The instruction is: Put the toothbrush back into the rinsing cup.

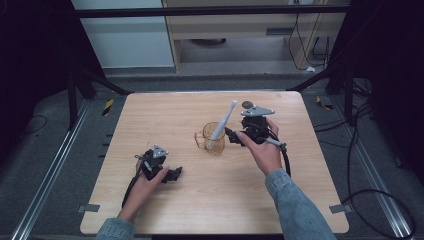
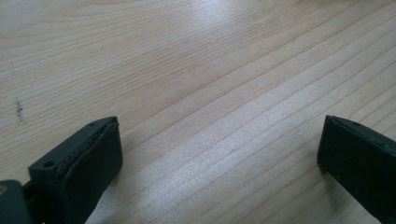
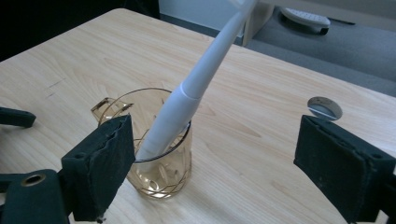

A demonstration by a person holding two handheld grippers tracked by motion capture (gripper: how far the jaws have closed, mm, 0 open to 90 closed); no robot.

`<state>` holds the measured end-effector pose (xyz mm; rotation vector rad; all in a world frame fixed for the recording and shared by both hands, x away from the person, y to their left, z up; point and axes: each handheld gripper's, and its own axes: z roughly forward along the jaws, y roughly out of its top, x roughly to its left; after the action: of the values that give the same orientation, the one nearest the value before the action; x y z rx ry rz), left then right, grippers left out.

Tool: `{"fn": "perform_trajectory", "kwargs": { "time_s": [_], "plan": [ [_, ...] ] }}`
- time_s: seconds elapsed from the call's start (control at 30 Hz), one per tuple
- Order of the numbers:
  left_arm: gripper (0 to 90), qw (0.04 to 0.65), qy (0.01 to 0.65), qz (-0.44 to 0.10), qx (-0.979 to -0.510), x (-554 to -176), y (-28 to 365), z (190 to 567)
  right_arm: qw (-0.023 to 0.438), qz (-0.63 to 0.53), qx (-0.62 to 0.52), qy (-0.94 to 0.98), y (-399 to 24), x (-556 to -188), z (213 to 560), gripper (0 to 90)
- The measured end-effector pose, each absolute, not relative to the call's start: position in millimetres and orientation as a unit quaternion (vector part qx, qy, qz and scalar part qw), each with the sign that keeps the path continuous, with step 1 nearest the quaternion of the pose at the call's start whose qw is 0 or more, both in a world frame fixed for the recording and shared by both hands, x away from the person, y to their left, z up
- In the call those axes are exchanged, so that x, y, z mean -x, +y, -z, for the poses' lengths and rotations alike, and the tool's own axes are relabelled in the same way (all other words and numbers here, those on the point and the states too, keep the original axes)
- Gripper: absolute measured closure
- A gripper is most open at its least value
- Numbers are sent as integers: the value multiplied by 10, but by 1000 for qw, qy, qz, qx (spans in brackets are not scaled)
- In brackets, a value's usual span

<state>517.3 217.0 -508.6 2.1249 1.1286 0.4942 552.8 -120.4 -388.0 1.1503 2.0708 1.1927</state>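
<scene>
Toothbrush (image 3: 187, 100): upright in amber cup (image 3: 161, 175), centre frame, leaning upper right.
Right gripper (image 3: 215, 158): jaws wide, empty, nearest.
Left gripper (image 2: 219, 154): spread, empty.

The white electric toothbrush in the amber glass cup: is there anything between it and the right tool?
Nothing visible stands in the way. The right tool is open, and the toothbrush leans in the glass cup directly ahead of it, with bare wooden table between. A small round grey object lies off to the side, behind one jaw.
</scene>
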Motion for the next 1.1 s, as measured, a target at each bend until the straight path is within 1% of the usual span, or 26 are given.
{"fn": "perform_trajectory", "kwargs": {
  "time_s": [0.13,0.23,0.3,0.5,0.67,0.77,1.1],
  "plan": [
    [0,336,433,-189,-815,-5174,2170,5085,253,-439,-420,753,-1251,-5528,3868,116],
    [0,336,433,-189,-815,-5173,2170,5085,261,-436,-419,753,-1284,-5522,3859,149],
    [0,336,433,-189,-815,-5174,2170,5085,273,-431,-413,754,-1307,-5506,3850,154],
    [0,336,433,-190,-815,-5174,2170,5085,284,-417,-405,763,-1385,-5469,3829,160],
    [0,337,433,-190,-814,-5173,2169,5086,284,-408,-403,768,-1476,-5418,3835,160],
    [0,335,433,-190,-815,-5174,2171,5085,276,-408,-407,769,-1548,-5385,3874,155],
    [0,335,434,-190,-814,-5172,2170,5085,269,-397,-424,768,-1881,-5277,4108,146]
  ]
}}
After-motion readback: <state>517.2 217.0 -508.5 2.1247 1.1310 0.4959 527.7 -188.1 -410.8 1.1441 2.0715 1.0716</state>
